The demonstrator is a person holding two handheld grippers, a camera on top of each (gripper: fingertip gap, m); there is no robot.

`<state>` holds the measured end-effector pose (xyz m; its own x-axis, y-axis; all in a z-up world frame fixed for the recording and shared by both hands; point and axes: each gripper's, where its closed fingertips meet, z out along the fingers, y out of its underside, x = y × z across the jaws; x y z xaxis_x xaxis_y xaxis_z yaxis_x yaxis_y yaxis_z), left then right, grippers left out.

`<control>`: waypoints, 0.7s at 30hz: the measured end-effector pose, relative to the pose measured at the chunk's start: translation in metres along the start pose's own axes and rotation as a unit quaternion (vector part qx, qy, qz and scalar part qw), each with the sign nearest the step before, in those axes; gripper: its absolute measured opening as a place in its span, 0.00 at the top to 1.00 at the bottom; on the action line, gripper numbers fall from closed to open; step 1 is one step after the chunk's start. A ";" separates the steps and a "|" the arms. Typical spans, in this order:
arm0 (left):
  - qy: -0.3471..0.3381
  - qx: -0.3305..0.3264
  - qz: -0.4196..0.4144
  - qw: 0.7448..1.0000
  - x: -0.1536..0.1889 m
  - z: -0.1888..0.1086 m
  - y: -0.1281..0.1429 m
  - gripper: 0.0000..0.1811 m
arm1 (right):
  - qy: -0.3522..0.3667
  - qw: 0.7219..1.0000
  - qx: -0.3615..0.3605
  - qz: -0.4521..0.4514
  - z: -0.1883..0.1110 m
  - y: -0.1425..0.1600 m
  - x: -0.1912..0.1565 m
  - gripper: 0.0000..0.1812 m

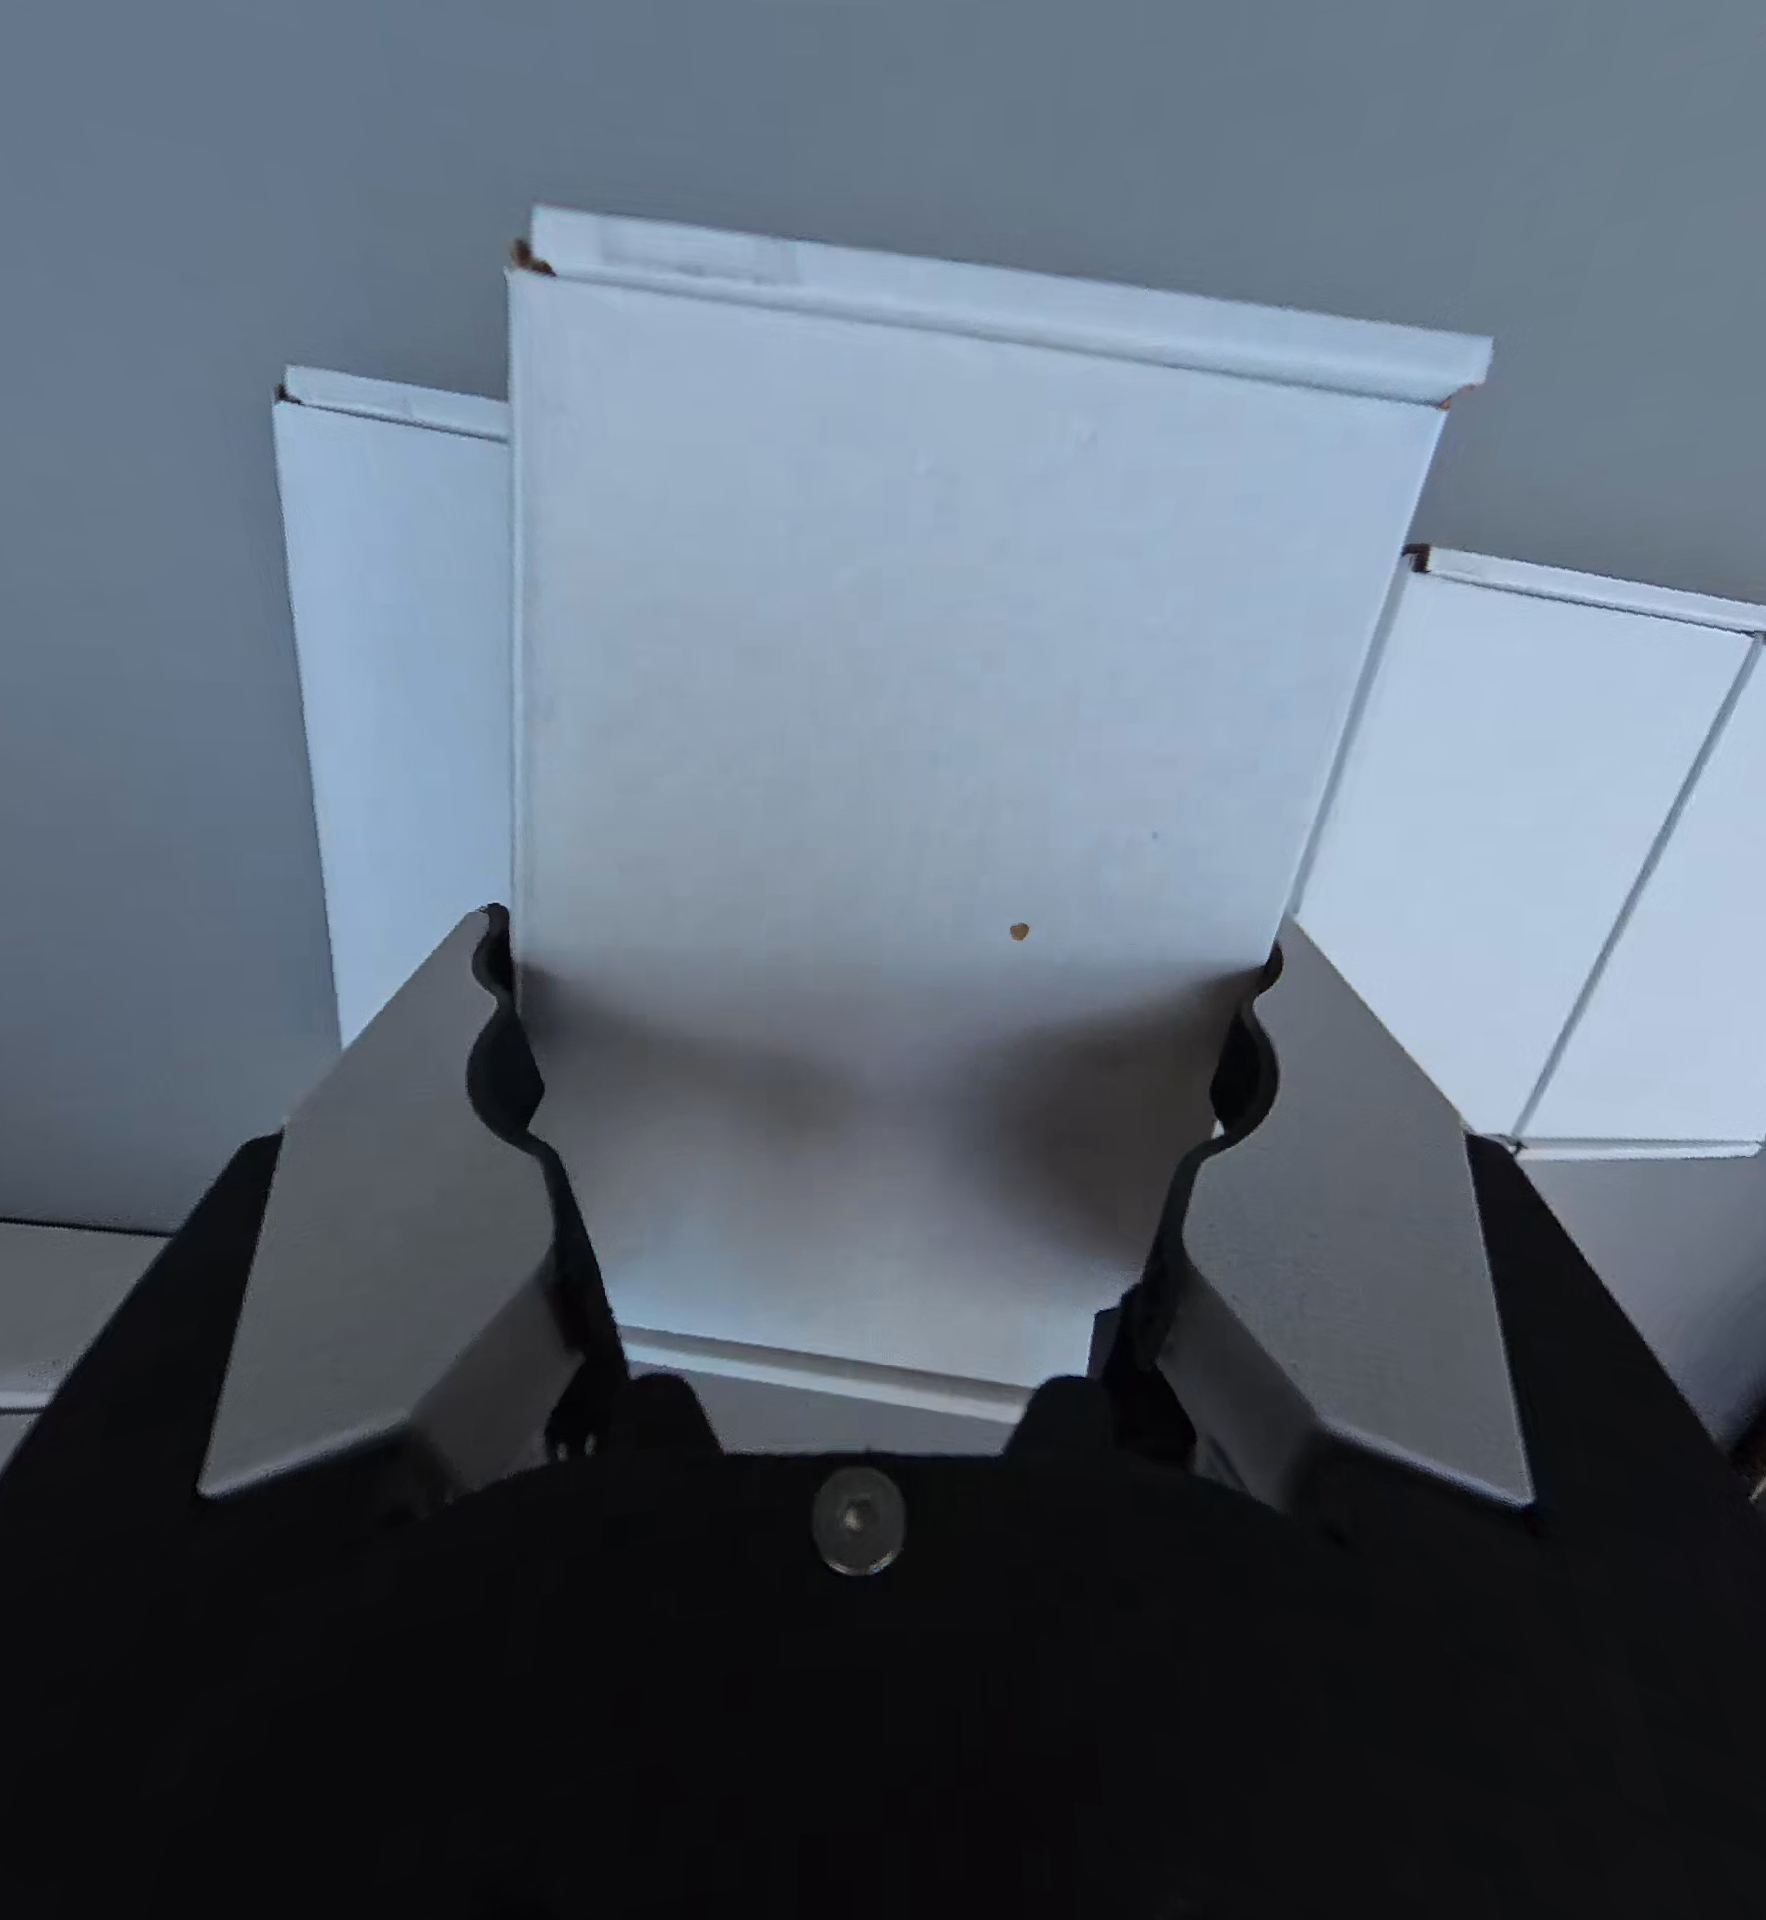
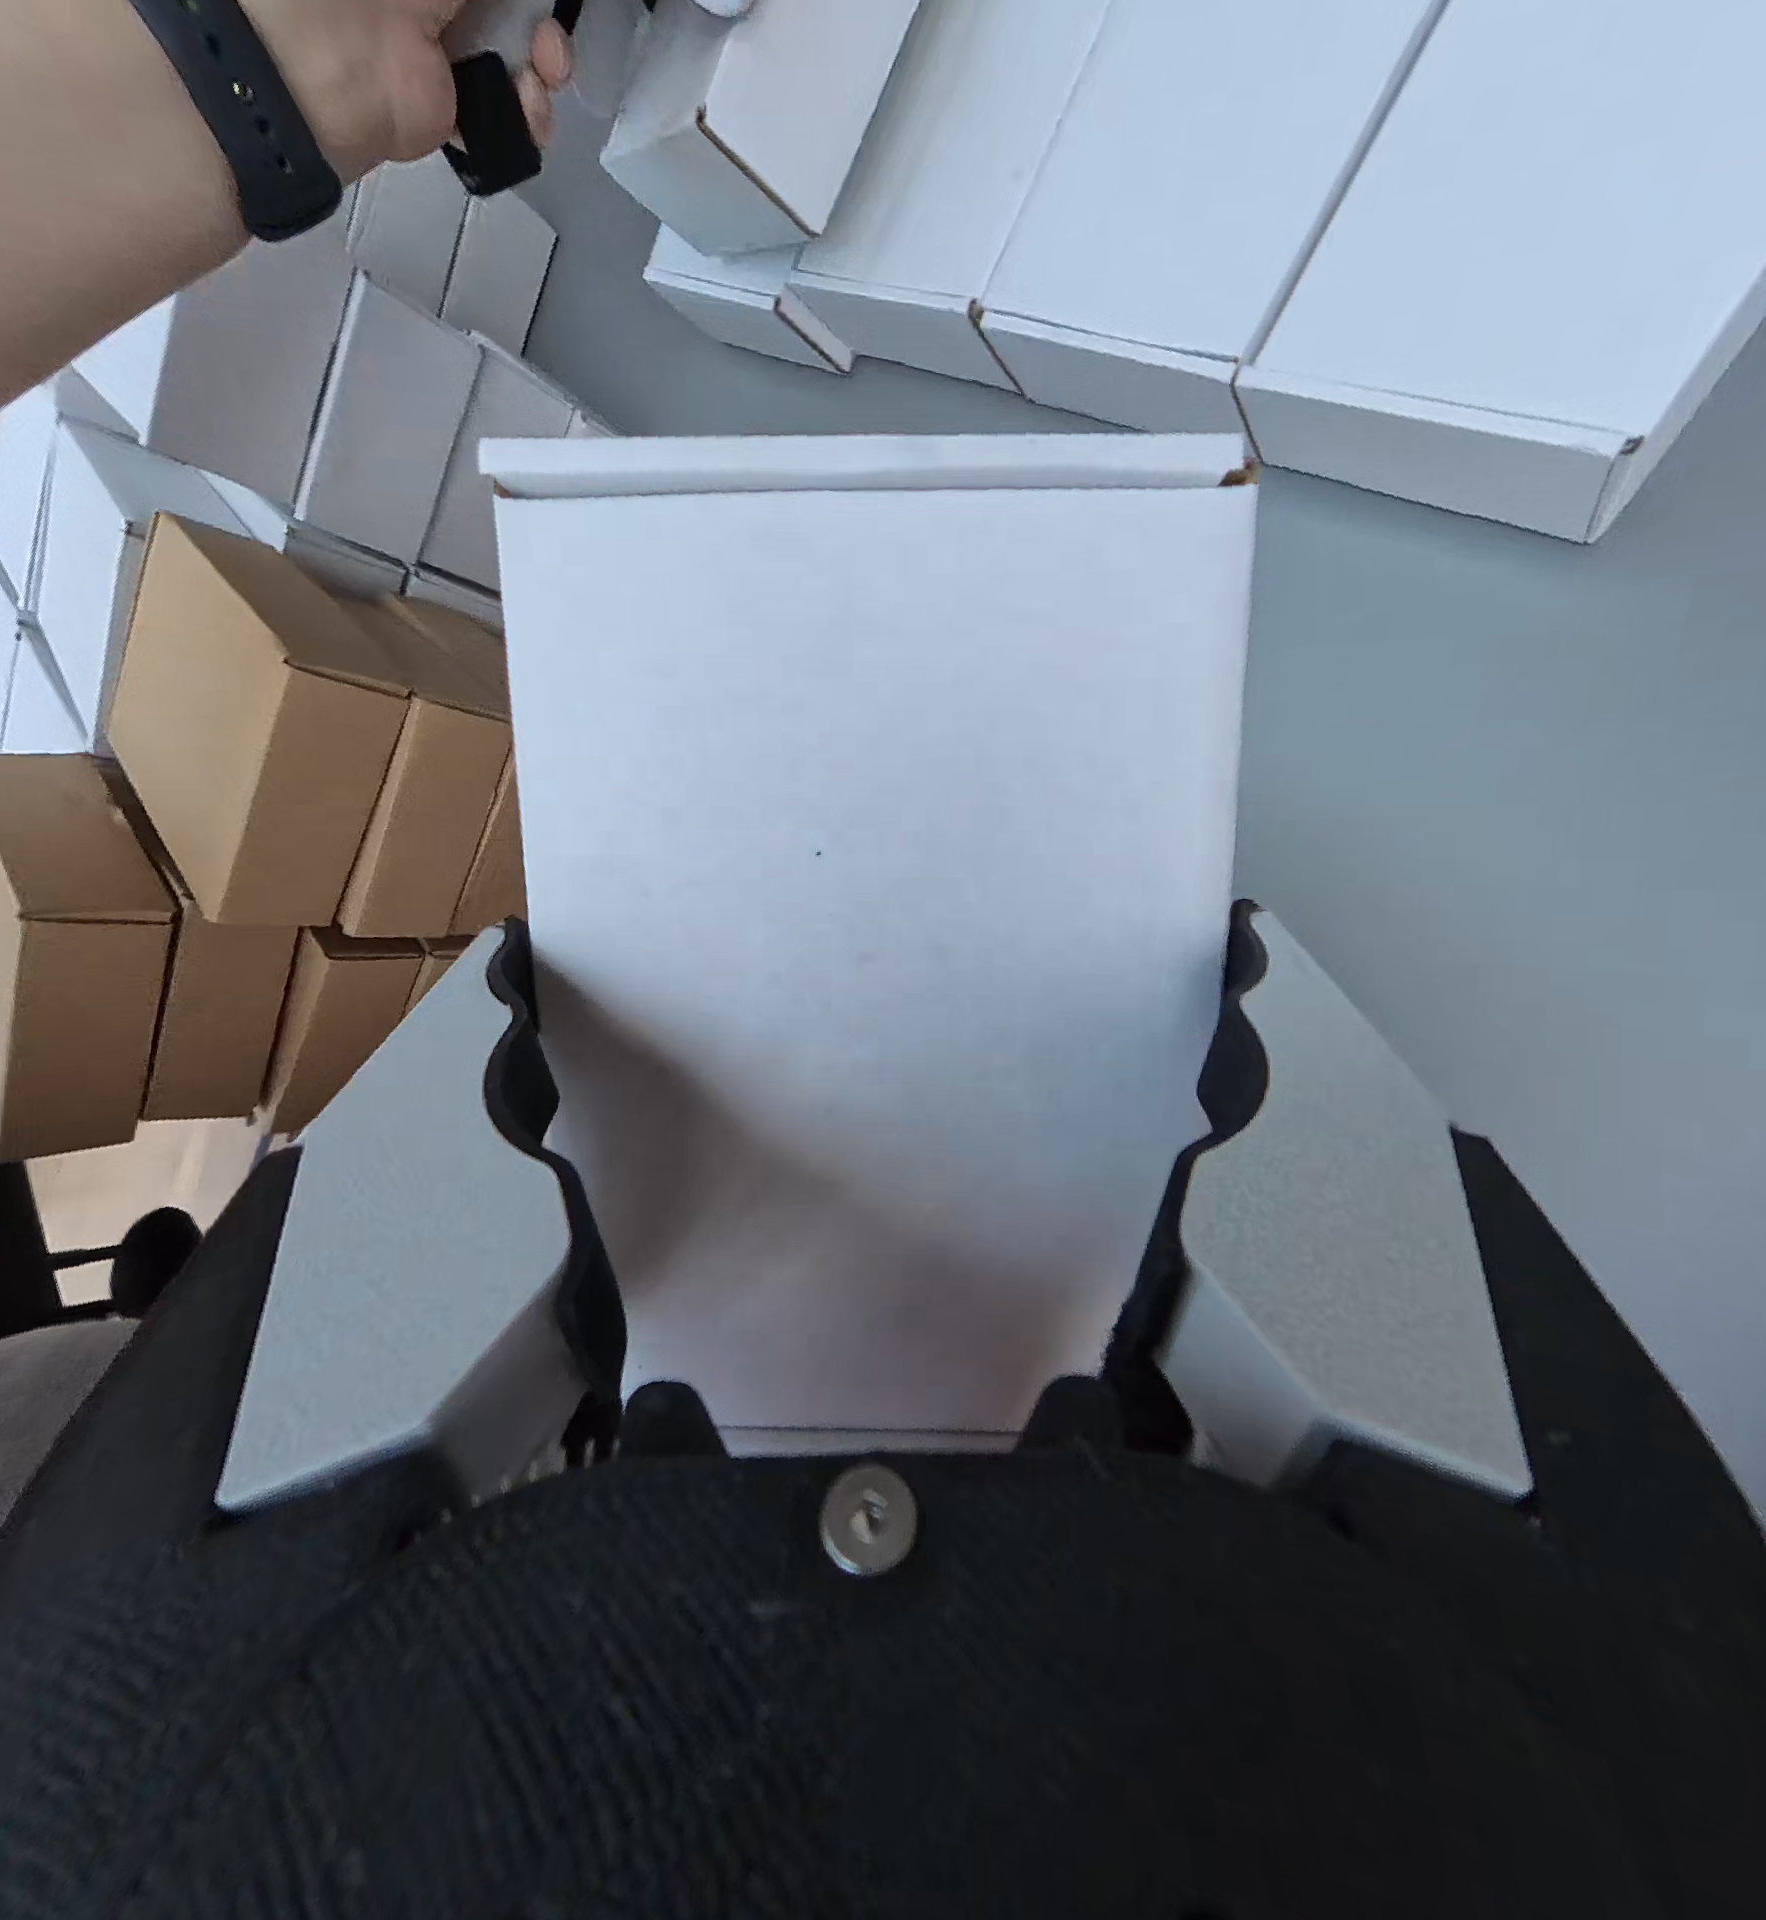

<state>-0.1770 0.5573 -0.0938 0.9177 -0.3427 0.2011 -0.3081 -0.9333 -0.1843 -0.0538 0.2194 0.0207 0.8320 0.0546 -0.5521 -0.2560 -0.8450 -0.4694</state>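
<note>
Plainly, each gripper carries a white cardboard box of the flat mailer kind. The left gripper (image 1: pixel 884 940) has its jaws clamped on the two long edges of a white box (image 1: pixel 941 644), the dark wavy pads pressing both sides near its lower half; the box stands up along the fingers in front of a grey surface (image 1: pixel 183 312). More white boxes (image 1: pixel 1544 831) lie flat on that surface behind it, one partly hidden at the left and others side by side at the right. The right gripper (image 2: pixel 879 935) is likewise closed on the side edges of a second white box (image 2: pixel 874 779), held the same way, its folded flap end farthest from the camera. Beyond it a row of white boxes (image 2: pixel 1274 260) lies on the grey surface, and a stack of brown cartons (image 2: pixel 235 790) sits to the left with further white ones above them. A person's hand (image 2: pixel 411 83), wearing a dark wristband (image 2: pixel 235 114), shows at the upper left of the right wrist view, gripping a dark handle. By judgement, both held boxes are light, thin-walled and fairly stiff across the face, yet liable to crush or bow if squeezed hard; the smooth board may slip, so the grip on the narrow side edges, low and centred, appears sound. Both grippers point along the length of their boxes, each roughly square to the box it holds.
</note>
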 end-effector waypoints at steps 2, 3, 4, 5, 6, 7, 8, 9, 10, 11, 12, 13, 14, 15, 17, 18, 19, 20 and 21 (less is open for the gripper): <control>-0.021 0.014 0.005 1.000 0.000 0.008 -0.003 0.27 | -0.002 1.000 0.009 0.020 0.009 -0.006 0.009 0.30; -0.033 0.021 0.018 0.999 0.001 0.010 -0.003 0.27 | -0.001 0.999 0.016 0.031 0.016 -0.013 0.013 0.30; -0.050 0.021 0.033 0.998 0.001 0.011 -0.001 0.27 | -0.003 0.999 0.026 0.041 0.024 -0.023 0.016 0.30; -0.065 0.018 0.047 0.997 0.000 0.012 0.002 0.27 | -0.005 0.998 0.039 0.049 0.034 -0.037 0.017 0.30; -0.074 0.019 0.056 0.995 0.001 0.013 0.006 0.27 | -0.008 0.997 0.053 0.057 0.045 -0.053 0.019 0.30; -0.078 0.021 0.062 0.995 0.001 0.013 0.008 0.27 | -0.007 0.996 0.064 0.065 0.058 -0.070 0.021 0.30; -0.076 0.023 0.062 0.995 0.003 0.012 0.011 0.27 | 0.000 0.995 0.073 0.073 0.073 -0.088 0.026 0.30; -0.072 0.024 0.060 0.995 0.004 0.011 0.013 0.27 | 0.010 0.993 0.081 0.081 0.089 -0.105 0.032 0.30; -0.067 0.031 0.057 0.996 0.005 0.007 0.012 0.27 | 0.023 0.992 0.089 0.087 0.105 -0.122 0.038 0.30; -0.064 0.043 0.051 0.996 0.004 0.001 0.009 0.27 | 0.038 0.991 0.090 0.096 0.121 -0.136 0.046 0.29; -0.053 0.057 0.045 0.996 0.005 -0.007 0.006 0.29 | 0.052 0.989 0.091 0.106 0.136 -0.148 0.051 0.30; -0.045 0.068 0.037 0.996 0.004 -0.015 0.004 0.30 | 0.067 0.987 0.090 0.114 0.150 -0.158 0.056 0.29; -0.040 0.073 0.028 0.996 0.001 -0.021 0.005 0.31 | 0.085 0.986 0.084 0.117 0.164 -0.164 0.061 0.29; -0.036 0.073 0.018 0.997 -0.002 -0.026 0.007 0.31 | 0.105 0.985 0.076 0.119 0.176 -0.168 0.066 0.29; -0.030 0.061 0.006 0.998 -0.009 -0.029 0.017 0.32 | 0.140 0.982 0.058 0.117 0.195 -0.172 0.072 0.30; -0.028 0.054 0.003 0.998 -0.012 -0.028 0.023 0.33 | 0.163 0.979 0.052 0.113 0.200 -0.175 0.076 0.30; -0.030 0.051 0.001 0.998 -0.016 -0.028 0.026 0.33 | 0.177 0.977 0.051 0.107 0.203 -0.179 0.077 0.30; -0.032 0.049 -0.001 0.998 -0.020 -0.027 0.029 0.35 | 0.189 0.975 0.051 0.105 0.207 -0.182 0.078 0.30; -0.032 0.049 -0.003 0.998 -0.023 -0.025 0.031 0.34 | 0.194 0.973 0.051 0.111 0.210 -0.184 0.076 0.29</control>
<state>-0.2134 0.5337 -0.0795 0.9349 -0.3257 0.1407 -0.2786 -0.9194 -0.2776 -0.0463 0.4908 -0.0797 0.8687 -0.3457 -0.3547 -0.4820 -0.7551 -0.4444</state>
